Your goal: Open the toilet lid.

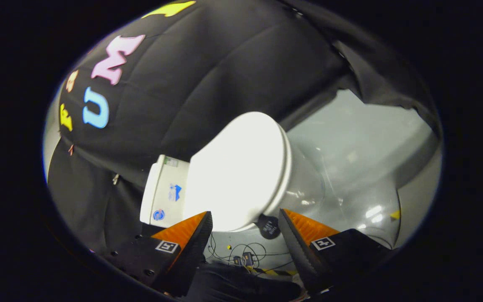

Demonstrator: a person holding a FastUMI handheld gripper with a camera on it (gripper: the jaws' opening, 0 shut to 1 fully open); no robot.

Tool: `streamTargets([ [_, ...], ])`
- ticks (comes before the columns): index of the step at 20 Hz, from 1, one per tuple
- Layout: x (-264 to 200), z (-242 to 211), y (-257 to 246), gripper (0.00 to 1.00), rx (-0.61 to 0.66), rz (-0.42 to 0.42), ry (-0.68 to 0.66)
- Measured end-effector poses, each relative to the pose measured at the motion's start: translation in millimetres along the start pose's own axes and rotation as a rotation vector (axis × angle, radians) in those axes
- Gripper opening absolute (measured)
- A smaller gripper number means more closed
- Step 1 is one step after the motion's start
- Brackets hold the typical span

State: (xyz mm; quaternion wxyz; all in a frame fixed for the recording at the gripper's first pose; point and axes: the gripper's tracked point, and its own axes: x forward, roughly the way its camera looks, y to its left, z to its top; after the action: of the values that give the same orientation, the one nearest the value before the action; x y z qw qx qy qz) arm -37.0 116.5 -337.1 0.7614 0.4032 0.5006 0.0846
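1. Because the camera is rolled over, the grey floor (350, 138) slopes up beyond the fingers, glossy, with lamp glints on it, and the black cloth wall (208, 71) hangs behind everything.
2. Against that wall stands the toilet (304, 184) — white, with the tank (164, 188) at the wall end and the bowl bulging toward the floor side.
3. Its lid (237, 167) is down, lying flat over the seat, and it sits just ahead of the fingers; its rounded front edge is nearest them, roughly between the two tips.
4. I'd judge the lid to be hard moulded plastic: stiff, fairly light, smooth and rather slippery, hinged at the tank end. It should swing up, not lift free.
5. The place to take it looks to be that front lip, farthest from the hinge, where a fingertip could get under the overhang or the two could pinch the rim; the broad top gives nothing to grip.
6. The gripper (245, 218) is spread wide with nothing between its fingers — not touching the lid, as far as I can tell.
7. Below the lid's edge hangs a small dark round tag (268, 227), and thin cables (241, 253) trail on the floor beneath.
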Motion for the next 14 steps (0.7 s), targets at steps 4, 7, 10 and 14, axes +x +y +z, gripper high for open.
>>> streamTargets([
  [4, 17, -24, -25, 0.95, 0.134, -0.014, 0.1],
  [7, 30, -20, -17, 0.89, 0.192, 0.036, 0.106],
  [10, 42, -29, -22, 0.6, 0.158, 0.035, 0.146],
  [14, 39, -28, -20, 0.5, 0.181, 0.068, 0.197],
])
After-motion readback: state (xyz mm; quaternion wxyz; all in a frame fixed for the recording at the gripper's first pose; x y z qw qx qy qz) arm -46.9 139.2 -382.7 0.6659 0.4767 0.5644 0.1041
